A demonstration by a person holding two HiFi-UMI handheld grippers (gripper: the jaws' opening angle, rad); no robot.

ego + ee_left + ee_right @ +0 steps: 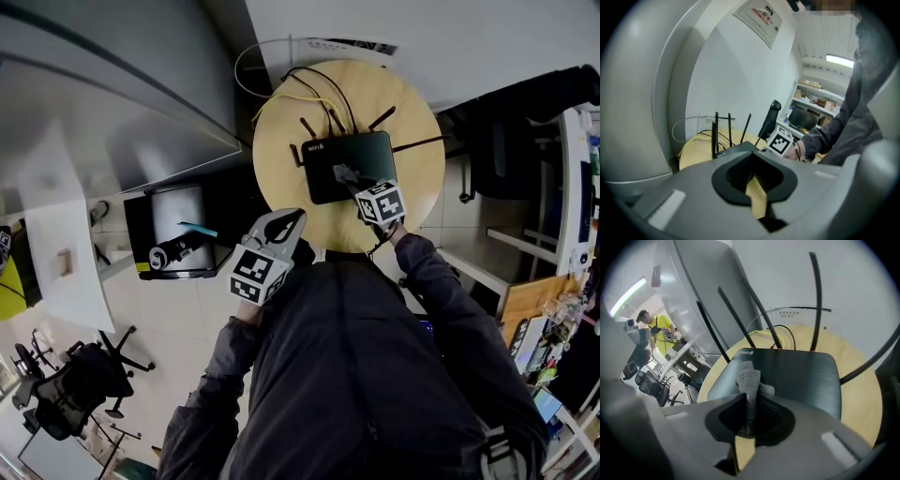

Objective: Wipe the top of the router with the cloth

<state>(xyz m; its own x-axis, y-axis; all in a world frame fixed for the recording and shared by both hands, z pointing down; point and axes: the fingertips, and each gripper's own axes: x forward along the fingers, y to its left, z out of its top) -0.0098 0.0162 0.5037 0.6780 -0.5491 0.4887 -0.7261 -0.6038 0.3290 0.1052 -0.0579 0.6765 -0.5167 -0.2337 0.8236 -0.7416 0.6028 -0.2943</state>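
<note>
A black router (361,159) with several antennas lies on a round wooden table (281,141). My right gripper (351,180) is shut on a small grey cloth (343,173), which hangs over the near part of the router's top. In the right gripper view the cloth (749,383) sticks out from the jaws above the router (797,376); I cannot tell whether it touches the top. My left gripper (294,219) hovers shut and empty at the table's near left edge. From the left gripper view the router (736,149) and its antennas lie ahead.
Yellow and black cables (317,94) loop at the table's back edge by the wall. A dark stand (173,239) with a black cylinder is on the floor at the left, and an office chair (70,389) is farther off. Shelving (572,281) stands to the right.
</note>
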